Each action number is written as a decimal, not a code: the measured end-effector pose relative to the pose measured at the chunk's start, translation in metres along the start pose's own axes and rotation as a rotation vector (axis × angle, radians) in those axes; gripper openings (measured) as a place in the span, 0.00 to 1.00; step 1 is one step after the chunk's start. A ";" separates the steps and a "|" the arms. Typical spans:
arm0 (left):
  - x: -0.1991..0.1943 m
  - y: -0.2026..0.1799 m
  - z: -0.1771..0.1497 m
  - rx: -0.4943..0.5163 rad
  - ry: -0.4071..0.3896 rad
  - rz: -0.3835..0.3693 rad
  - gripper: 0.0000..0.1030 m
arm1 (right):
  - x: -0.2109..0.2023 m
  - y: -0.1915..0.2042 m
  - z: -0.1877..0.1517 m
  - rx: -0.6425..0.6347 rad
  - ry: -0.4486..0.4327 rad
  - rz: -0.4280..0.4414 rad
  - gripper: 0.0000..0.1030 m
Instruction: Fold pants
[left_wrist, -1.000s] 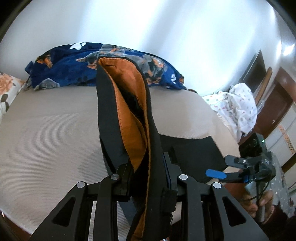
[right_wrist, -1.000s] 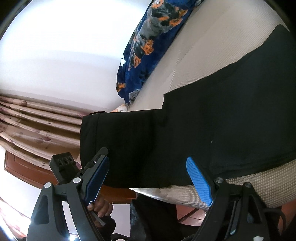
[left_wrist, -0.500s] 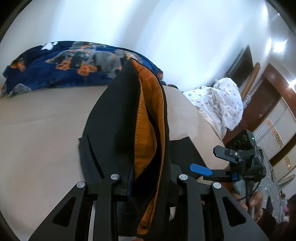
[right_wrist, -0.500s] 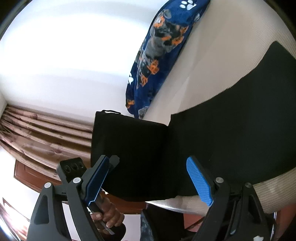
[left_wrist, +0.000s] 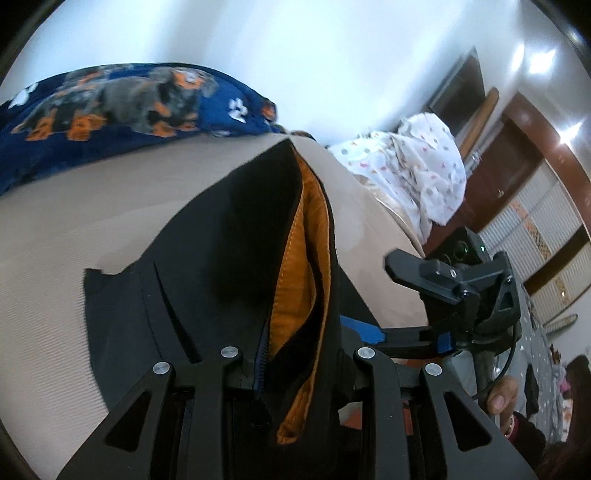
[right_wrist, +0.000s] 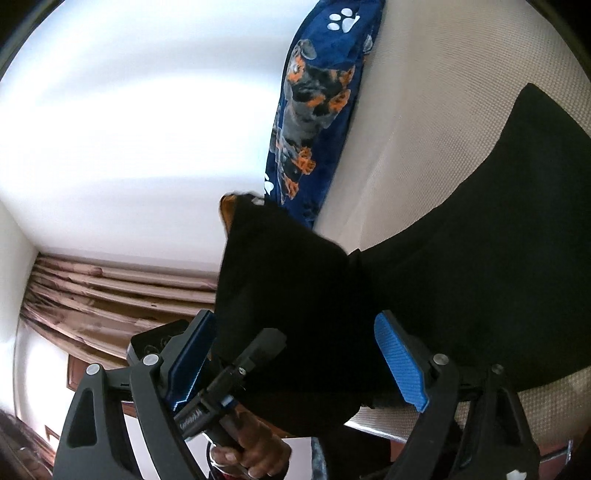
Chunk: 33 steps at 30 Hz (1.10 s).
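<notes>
Black pants (left_wrist: 207, 266) with an orange lining (left_wrist: 303, 266) lie partly on the beige bed (left_wrist: 74, 236). My left gripper (left_wrist: 295, 373) is shut on the pants' end, which stands up from the jaws and leans over the part lying flat. In the right wrist view the pants (right_wrist: 480, 258) spread across the bed, with the lifted end (right_wrist: 280, 280) at centre. My right gripper (right_wrist: 299, 354) is open with its blue pads (right_wrist: 400, 363) apart, the lifted cloth between them but not clamped. The right gripper also shows in the left wrist view (left_wrist: 417, 302).
A blue dog-print blanket (left_wrist: 110, 110) lies along the bed's far edge by the white wall. A white dotted cloth (left_wrist: 413, 173) is heaped at the right. Brown curtains (right_wrist: 110, 295) hang beyond the bed's near edge (right_wrist: 535, 398). Wooden cabinets (left_wrist: 517, 166) stand at the right.
My left gripper has carried the held end to the right and lower over the flat part. The right gripper has come closer to the lifted cloth, still open.
</notes>
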<state>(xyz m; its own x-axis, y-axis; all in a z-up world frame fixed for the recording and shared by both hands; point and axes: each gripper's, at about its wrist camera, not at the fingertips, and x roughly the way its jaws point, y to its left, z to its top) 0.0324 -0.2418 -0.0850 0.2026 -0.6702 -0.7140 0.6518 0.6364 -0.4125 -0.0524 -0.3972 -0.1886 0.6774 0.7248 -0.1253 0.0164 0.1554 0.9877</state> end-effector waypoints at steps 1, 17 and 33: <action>0.007 -0.005 0.001 0.009 0.010 0.001 0.27 | -0.002 -0.002 0.002 0.006 -0.006 0.007 0.84; 0.088 -0.031 -0.017 0.127 0.183 0.034 0.32 | -0.029 -0.059 0.022 0.160 -0.042 0.035 0.87; 0.015 -0.015 -0.011 0.184 0.018 -0.007 0.66 | -0.015 -0.061 0.022 0.153 0.019 -0.124 0.88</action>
<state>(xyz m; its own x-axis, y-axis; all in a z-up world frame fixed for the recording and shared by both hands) 0.0179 -0.2573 -0.0955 0.1858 -0.6663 -0.7221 0.7760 0.5504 -0.3082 -0.0477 -0.4324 -0.2450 0.6495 0.7192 -0.2468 0.2113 0.1410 0.9672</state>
